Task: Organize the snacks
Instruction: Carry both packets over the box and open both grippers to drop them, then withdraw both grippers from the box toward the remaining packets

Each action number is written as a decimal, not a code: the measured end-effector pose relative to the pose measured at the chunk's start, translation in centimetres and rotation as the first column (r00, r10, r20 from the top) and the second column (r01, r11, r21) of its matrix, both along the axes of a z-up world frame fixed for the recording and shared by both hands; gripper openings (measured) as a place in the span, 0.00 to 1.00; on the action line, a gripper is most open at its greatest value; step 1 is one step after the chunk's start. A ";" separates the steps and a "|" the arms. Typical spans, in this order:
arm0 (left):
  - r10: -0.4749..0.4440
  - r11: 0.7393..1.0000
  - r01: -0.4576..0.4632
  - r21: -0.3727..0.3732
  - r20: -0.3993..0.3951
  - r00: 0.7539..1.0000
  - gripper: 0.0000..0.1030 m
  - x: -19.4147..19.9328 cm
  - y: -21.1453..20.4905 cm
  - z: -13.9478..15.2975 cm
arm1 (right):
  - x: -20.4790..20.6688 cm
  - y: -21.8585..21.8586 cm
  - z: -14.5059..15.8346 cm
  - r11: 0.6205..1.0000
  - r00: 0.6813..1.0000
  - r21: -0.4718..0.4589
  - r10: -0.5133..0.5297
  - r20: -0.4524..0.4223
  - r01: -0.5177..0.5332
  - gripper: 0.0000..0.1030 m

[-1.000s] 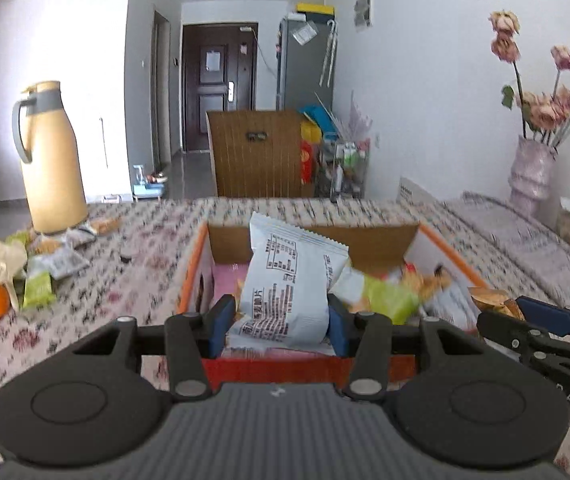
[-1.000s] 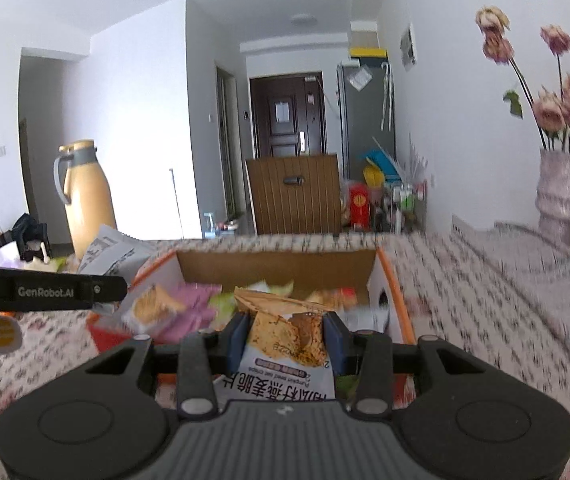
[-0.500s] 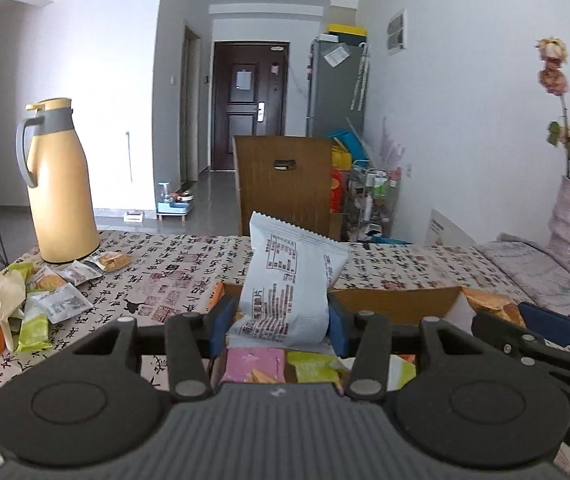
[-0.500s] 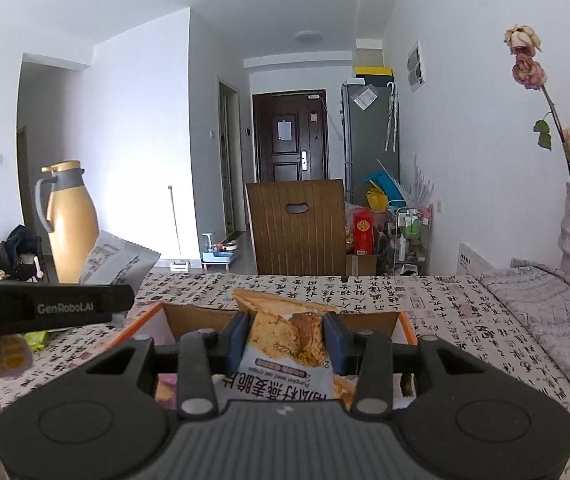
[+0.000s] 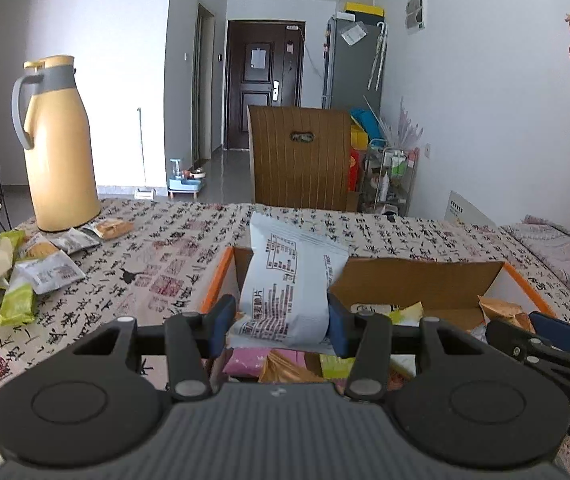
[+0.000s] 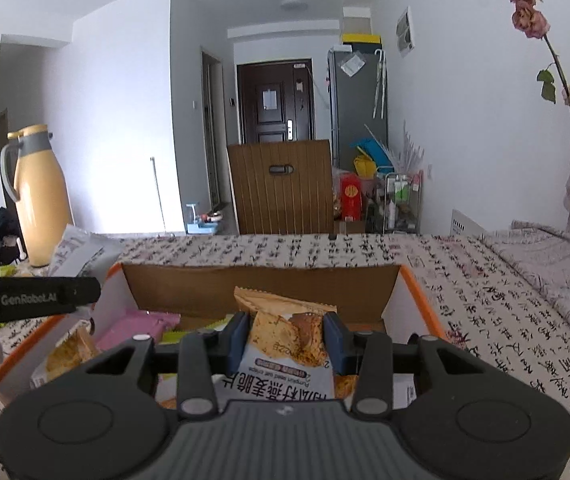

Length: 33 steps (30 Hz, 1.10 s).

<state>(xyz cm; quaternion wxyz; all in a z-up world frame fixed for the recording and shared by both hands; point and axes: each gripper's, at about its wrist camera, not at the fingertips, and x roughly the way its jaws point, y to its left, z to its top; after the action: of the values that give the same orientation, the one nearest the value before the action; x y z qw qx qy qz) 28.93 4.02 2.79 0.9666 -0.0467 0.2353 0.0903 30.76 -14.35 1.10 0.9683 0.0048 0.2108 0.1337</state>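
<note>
The task is judged to be well under way: several packets are already seen inside the cardboard box (image 5: 417,280), while a handful of snacks (image 5: 45,268) is left loose on the patterned tablecloth (image 5: 157,256) near the yellow jug (image 5: 59,144). 2 more packets are being carried. A white packet (image 5: 289,292) is pinched upright between the blue pads of the left gripper (image 5: 277,322), with its top standing well above the jaws and its lower edge over the box's near left corner. An orange packet (image 6: 285,332) is pinched in the same way by the right gripper (image 6: 287,340), held over the middle of the box with its printed end toward the camera. Both packets are still to be released, and the loose snacks remain to be collected.
</note>
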 end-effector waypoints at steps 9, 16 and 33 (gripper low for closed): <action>0.049 0.999 -0.049 0.002 0.050 0.998 0.99 -1.0 0.2 0.6 | -0.1 -0.7 0.0 0.999 1.000 0.035 -0.015 -0.016 0.015 0.78; 0.065 0.998 -0.065 -0.009 0.048 0.997 1.00 -1.0 0.3 0.7 | -0.4 -1.4 0.5 0.997 0.999 0.066 -0.037 0.006 0.036 1.00; 0.077 0.996 -0.075 -0.043 0.038 0.996 1.00 -1.6 0.8 1.9 | -1.9 -1.4 2.1 0.998 0.999 0.052 -0.033 0.028 0.032 1.00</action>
<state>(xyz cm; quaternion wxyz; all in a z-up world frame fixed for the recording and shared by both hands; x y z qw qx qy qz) 27.30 4.81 4.72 0.9658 -0.0774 0.2158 0.1211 28.82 -15.75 3.15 0.9728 0.0313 0.1934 0.1233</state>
